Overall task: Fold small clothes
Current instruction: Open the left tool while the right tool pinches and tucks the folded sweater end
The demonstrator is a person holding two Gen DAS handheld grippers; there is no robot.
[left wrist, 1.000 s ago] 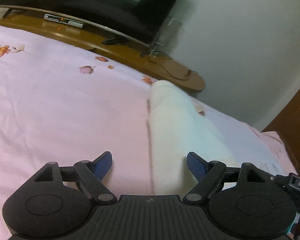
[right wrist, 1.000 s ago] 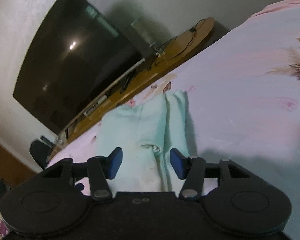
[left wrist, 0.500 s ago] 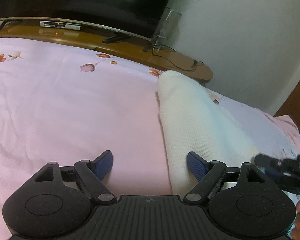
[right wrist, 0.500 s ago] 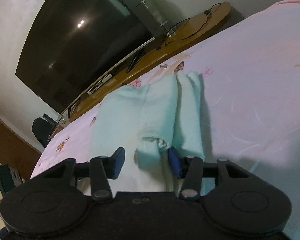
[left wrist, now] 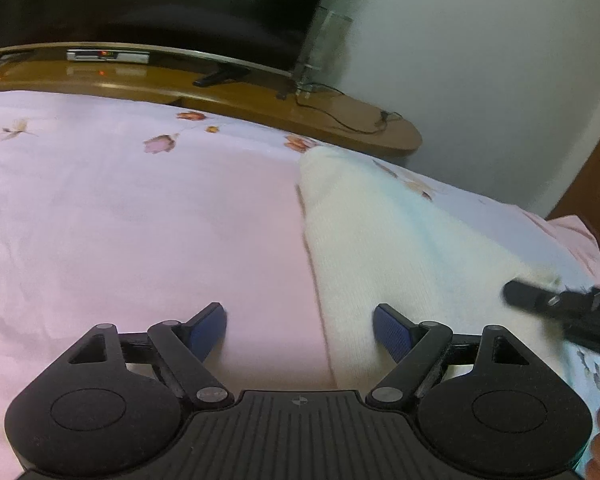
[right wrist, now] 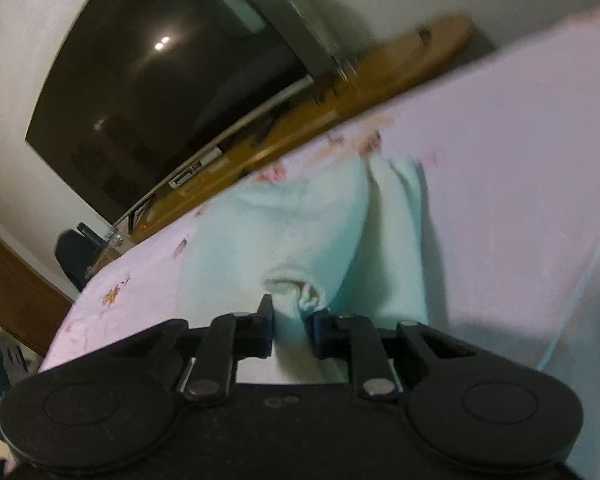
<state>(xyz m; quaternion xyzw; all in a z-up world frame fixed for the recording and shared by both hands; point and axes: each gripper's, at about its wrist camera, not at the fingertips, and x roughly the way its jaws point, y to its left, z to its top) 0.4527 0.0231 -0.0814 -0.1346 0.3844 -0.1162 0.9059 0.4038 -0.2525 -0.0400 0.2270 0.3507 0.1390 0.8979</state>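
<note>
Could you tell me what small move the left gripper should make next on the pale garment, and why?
Probably slide the left gripper a little right and close it on the pale garment. Its jaws stand wide open, with the garment's near edge only beside the right pad. The right gripper has just been closing and now pinches a bunched fold, so a matching grip would let both lift together.

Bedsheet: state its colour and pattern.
Pale pink bedsheet with scattered small flower prints; clearest in the left wrist view.
</note>
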